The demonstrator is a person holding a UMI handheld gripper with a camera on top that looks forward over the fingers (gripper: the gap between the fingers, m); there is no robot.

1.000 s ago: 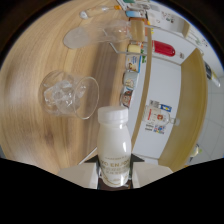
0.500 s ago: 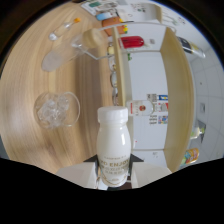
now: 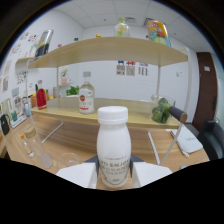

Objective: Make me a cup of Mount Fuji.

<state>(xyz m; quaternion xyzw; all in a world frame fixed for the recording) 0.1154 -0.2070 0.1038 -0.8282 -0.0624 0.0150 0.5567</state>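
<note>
currently we hold the milk bottle (image 3: 114, 146) between the two fingers of the gripper (image 3: 114, 176), which are clamped on its lower body, one pad pressing each side. the bottle sits at the near centre of the scene, lifted clear of the wooden counter (image 3: 75, 134).

risks from here, as we judge them:
- the grip is low on the bottle, so the upper part could swing if we tilt or turn quickly.
- the smooth wall may slide through the pads if the squeeze eases.
- the white cap is on, so nothing can pour until it is removed.
- the glass cup (image 3: 67, 161) lies near and to the left; a careless sweep could knock it.

orientation: the bottle stands upright. its long axis runs vertically, cap pointing up and base down between the fingers. the printed label faces us.
</note>
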